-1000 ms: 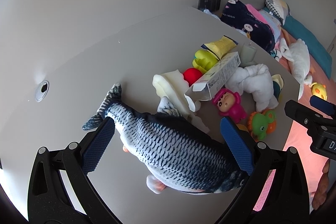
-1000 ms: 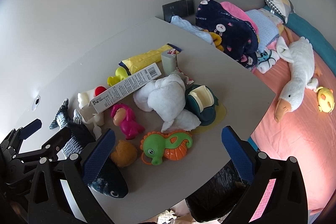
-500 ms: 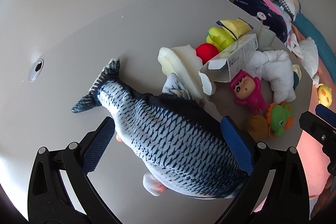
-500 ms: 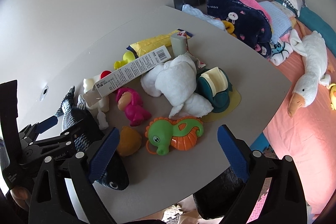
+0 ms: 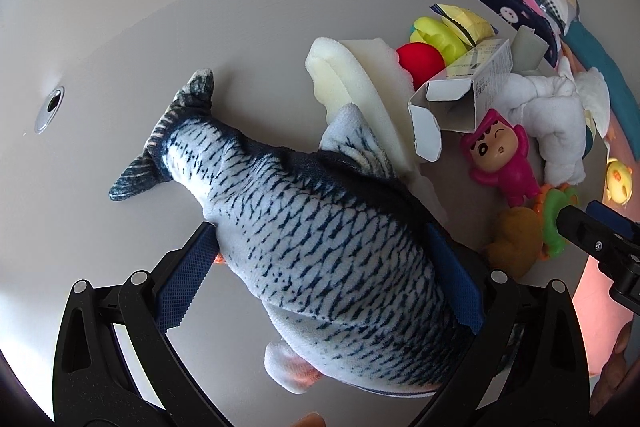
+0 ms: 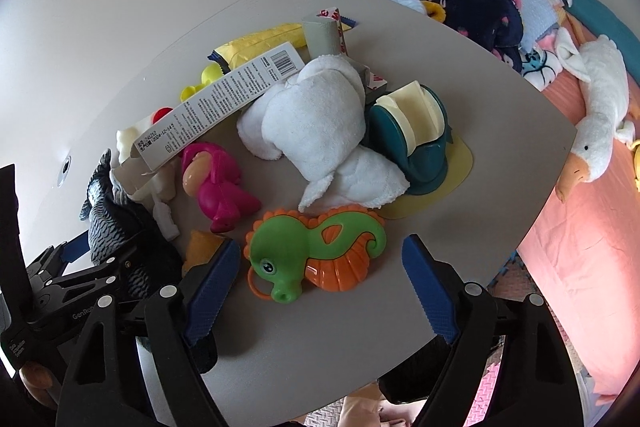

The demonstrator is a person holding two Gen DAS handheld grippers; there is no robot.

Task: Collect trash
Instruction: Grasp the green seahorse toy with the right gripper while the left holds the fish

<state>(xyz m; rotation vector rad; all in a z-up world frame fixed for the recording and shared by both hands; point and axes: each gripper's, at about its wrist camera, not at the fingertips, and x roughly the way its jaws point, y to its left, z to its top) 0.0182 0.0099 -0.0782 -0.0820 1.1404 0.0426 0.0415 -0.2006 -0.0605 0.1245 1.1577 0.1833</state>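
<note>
Left gripper [image 5: 320, 279]: your jaws stand apart, one blue pad on each flank of the plush fish [image 5: 312, 227]; whether the pads press it, you cannot tell.
Right gripper [image 6: 320, 291]: your jaws are spread wide with nothing between the pads, above the green and orange seahorse toy [image 6: 316, 255] near the table's near edge.
Plush fish: lies flat at the left end of the table [image 5: 140, 59], tail toward the far wall.
Trash, carton: the long white carton [image 6: 224, 95], its end flap torn open, lies slanted in the middle of the pile, resting over the pink doll [image 6: 216, 183] and against the white towel [image 6: 316, 123].
Trash, wrapper: the yellow wrapper [image 6: 260, 41] lies behind the carton toward the table's far edge.
Teal holder [image 6: 416, 143]: just beside the towel, toward the right edge.
</note>
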